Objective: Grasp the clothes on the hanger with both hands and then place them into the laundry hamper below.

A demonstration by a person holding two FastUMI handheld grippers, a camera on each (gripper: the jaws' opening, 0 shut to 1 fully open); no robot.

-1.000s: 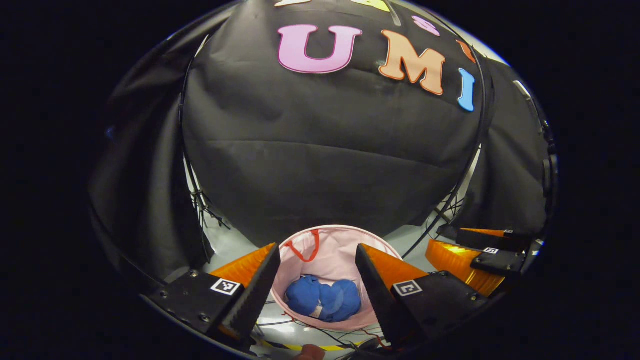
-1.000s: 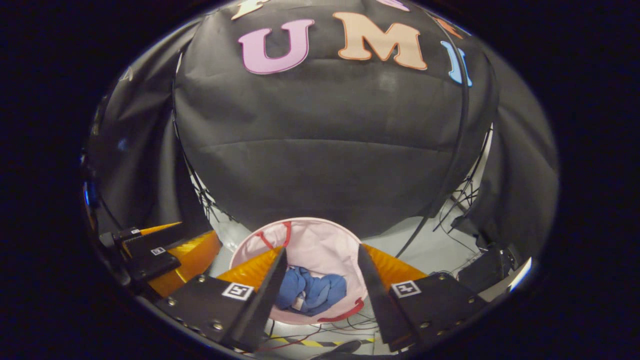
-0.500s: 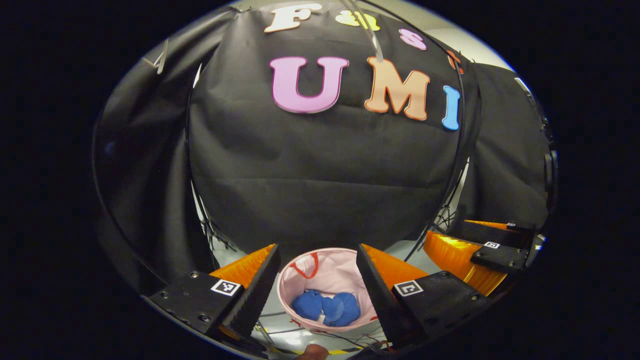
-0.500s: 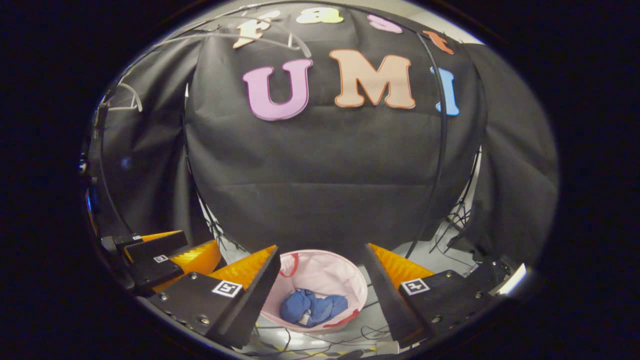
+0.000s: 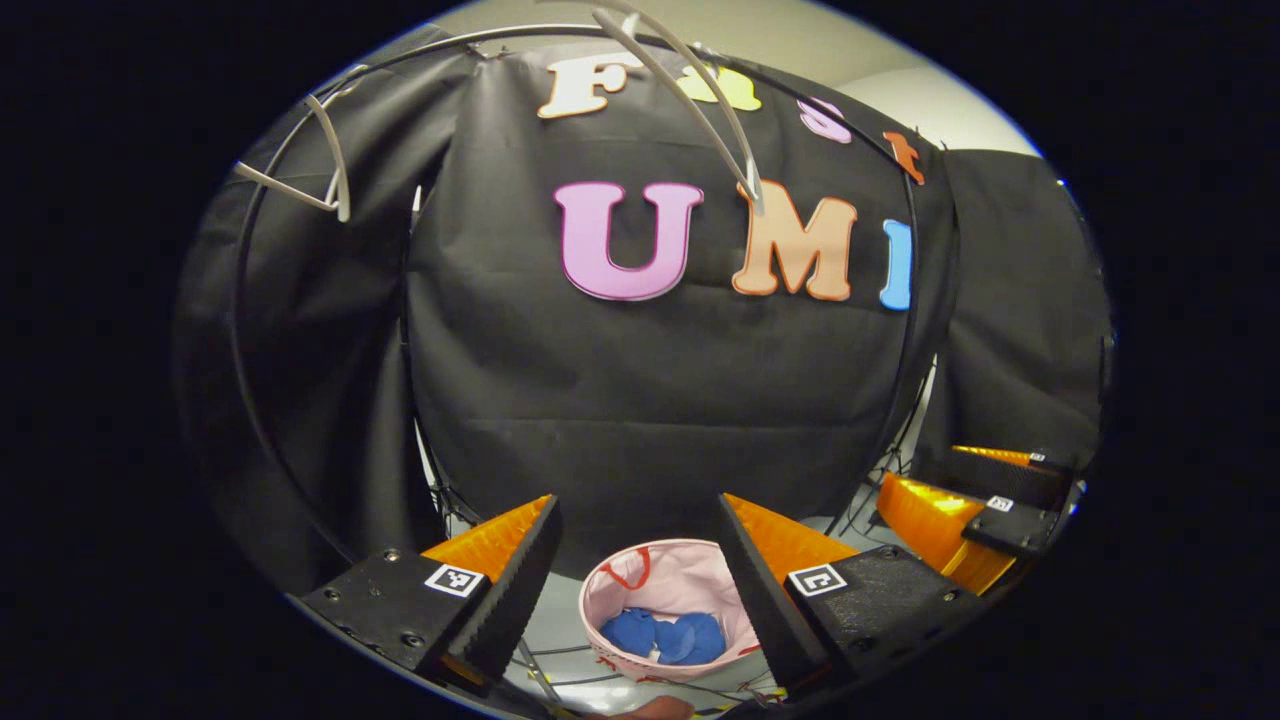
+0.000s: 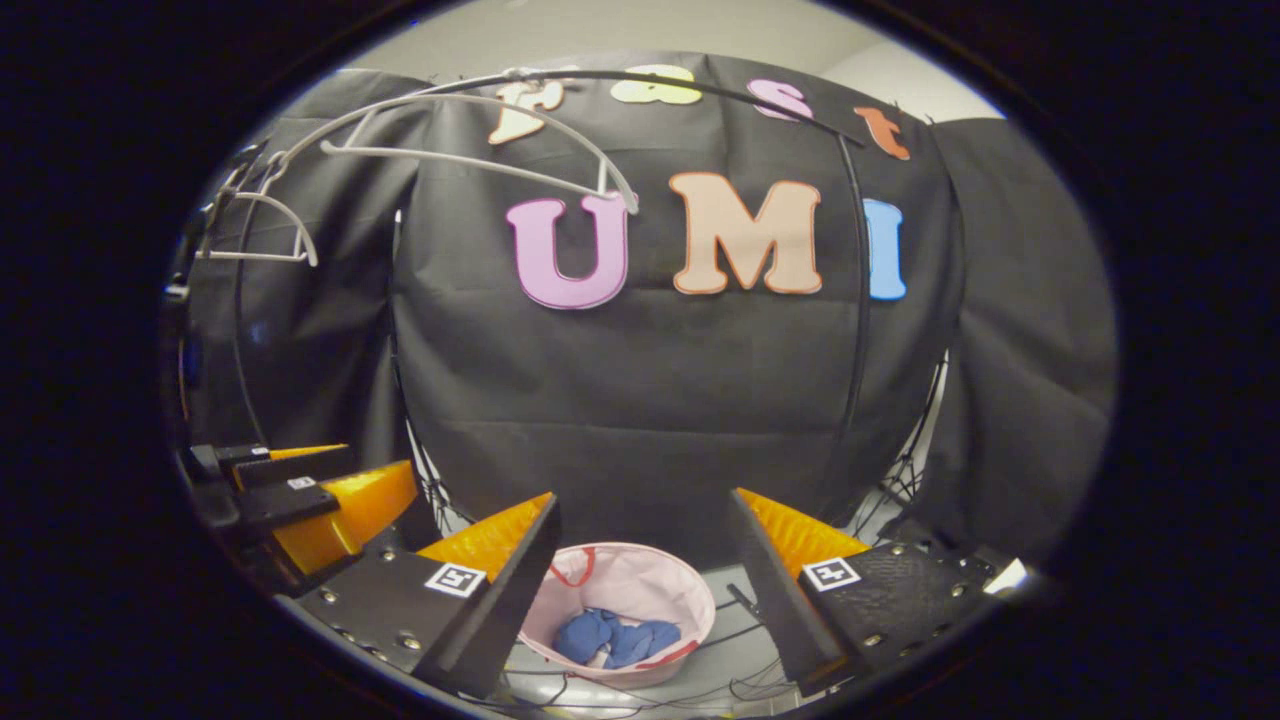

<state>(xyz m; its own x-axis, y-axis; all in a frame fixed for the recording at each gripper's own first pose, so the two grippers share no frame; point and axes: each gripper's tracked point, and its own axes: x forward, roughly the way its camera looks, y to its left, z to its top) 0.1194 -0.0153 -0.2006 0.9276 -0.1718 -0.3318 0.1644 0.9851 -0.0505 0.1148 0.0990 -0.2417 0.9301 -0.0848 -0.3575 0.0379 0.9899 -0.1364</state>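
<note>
- Blue clothes lay bunched at the bottom of the pink laundry hamper on the floor; also seen in the right gripper view, clothes in hamper
- Left tool: jaws spread wide, nothing between them, held high above the hamper
- Right tool: jaws likewise wide and empty; it appeared off to the right in the left gripper view
- Hangers: two white ones on the black rail, both bare, one nearer and one farther left
- Count: one hamper, one bundle of blue cloth (could not tell whether one garment or more), two hangers, two tools
- Handling, judged: cloth looked soft, light and limp, not fragile; it would sag and fold under its own weight. Best taken at two separated points such as the shoulders, pinching a fold deep between the jaws so it could not slip
- Judged: the placing step appeared complete, clothes off the hangers and inside the hamper
</note>
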